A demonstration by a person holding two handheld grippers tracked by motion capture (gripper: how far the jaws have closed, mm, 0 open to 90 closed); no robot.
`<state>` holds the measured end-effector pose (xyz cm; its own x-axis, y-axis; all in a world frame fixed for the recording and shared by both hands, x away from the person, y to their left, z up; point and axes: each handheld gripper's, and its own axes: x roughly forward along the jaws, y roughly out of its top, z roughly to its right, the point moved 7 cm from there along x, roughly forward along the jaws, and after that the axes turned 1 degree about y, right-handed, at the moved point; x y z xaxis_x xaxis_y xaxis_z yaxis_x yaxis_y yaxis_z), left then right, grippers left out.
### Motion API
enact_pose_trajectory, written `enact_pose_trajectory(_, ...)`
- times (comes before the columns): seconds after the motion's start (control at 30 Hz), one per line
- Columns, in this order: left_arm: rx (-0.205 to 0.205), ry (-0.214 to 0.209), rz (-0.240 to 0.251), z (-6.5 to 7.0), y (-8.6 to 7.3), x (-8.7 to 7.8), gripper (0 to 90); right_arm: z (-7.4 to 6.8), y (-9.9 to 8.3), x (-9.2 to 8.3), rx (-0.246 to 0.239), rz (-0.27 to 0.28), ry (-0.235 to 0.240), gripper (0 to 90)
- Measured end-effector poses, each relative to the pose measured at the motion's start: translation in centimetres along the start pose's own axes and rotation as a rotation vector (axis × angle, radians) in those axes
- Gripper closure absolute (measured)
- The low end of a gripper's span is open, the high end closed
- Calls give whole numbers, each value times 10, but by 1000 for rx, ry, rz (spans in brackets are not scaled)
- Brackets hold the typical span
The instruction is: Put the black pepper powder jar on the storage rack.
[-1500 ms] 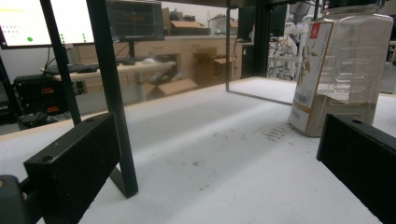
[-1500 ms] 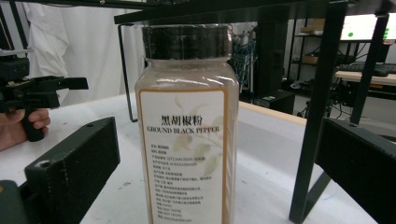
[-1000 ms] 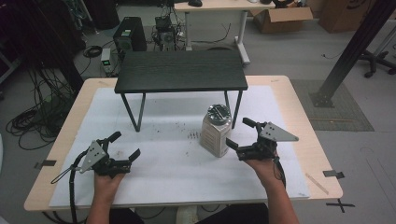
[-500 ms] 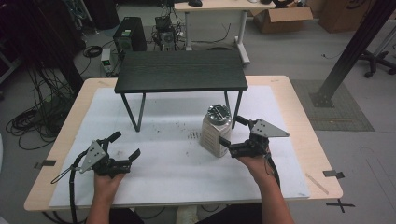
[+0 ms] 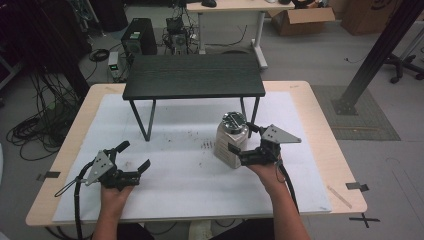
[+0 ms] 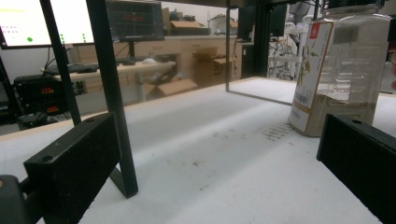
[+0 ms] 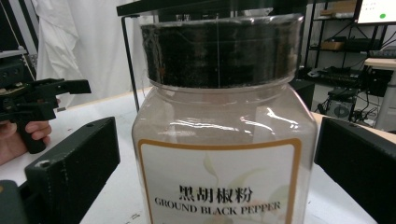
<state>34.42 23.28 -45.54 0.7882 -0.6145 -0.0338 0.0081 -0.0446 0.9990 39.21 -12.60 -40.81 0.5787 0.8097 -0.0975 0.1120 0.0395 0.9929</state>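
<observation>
A clear plastic jar of ground black pepper (image 5: 228,142) with a dark lid stands upright on the white mat, just in front of the black table's right legs. My right gripper (image 5: 241,138) is open, one jaw on each side of the jar, and there are gaps to both jaws in the right gripper view, where the jar (image 7: 219,140) looms close. My left gripper (image 5: 134,155) is open and holds nothing, low over the mat at the front left. From there the jar (image 6: 341,65) stands farther off to the right.
A small black table (image 5: 194,75) on thin metal legs stands at the back of the white mat (image 5: 190,170); one leg (image 6: 112,93) rises close by in the left gripper view. Dark specks dot the mat left of the jar. The left gripper (image 7: 42,100) appears far left in the right gripper view.
My right gripper has moved left toward the jar, and its open jaws now flank it. The left gripper and the jar have not moved.
</observation>
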Motion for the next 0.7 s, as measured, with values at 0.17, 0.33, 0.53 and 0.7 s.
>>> enact_pose_trajectory(0.17, -1, 0, 0, 0, 0, 0, 2, -1, 1, 6, -5, -7, 3, 0)
enact_pose_trajectory(0.33, 0, 0, 0, 0, 0, 0, 2, -2, 2, 12, -15, -18, -3, 0)
enact_pose_trajectory(0.53, 0, 0, 0, 0, 0, 0, 2, -2, 3, 18, -16, -28, -17, 0)
enact_pose_trajectory(0.7, 1, 0, 0, 0, 0, 0, 2, -2, 3, 21, -5, -30, -28, 0)
